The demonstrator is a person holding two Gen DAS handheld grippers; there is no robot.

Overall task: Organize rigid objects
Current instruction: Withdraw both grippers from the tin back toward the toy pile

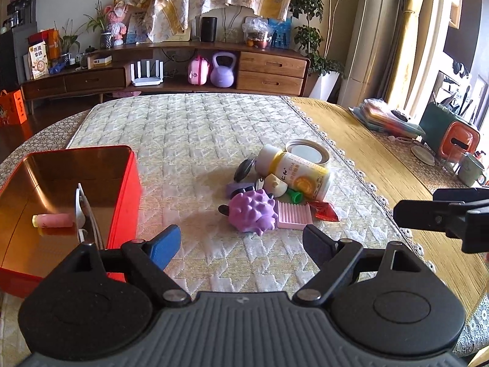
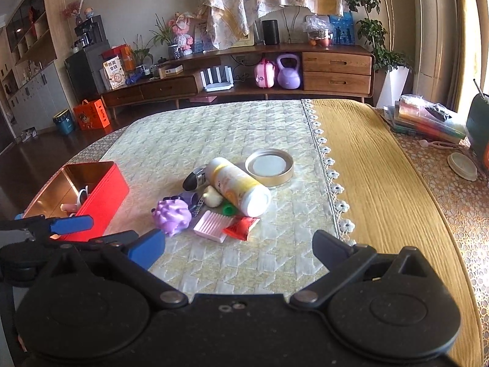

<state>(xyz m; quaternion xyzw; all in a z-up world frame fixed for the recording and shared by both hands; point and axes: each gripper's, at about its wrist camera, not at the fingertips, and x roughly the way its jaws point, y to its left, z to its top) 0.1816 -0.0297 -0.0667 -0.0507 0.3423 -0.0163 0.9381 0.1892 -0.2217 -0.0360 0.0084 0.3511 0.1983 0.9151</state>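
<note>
Both of my hand-held grippers, left (image 1: pixel 241 244) and right (image 2: pixel 238 249), hang wide open and empty above the table. Nearest in the pile beside the red tin (image 1: pixel 122 189), the purple spiky ball (image 1: pixel 252 211) looks light; I'd pinch across its middle.

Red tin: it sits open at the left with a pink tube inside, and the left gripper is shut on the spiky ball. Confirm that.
Wrong on the grip. In the left wrist view the left gripper has its jaws open, short of the spiky ball. The red tin and pink tube are as stated.
</note>
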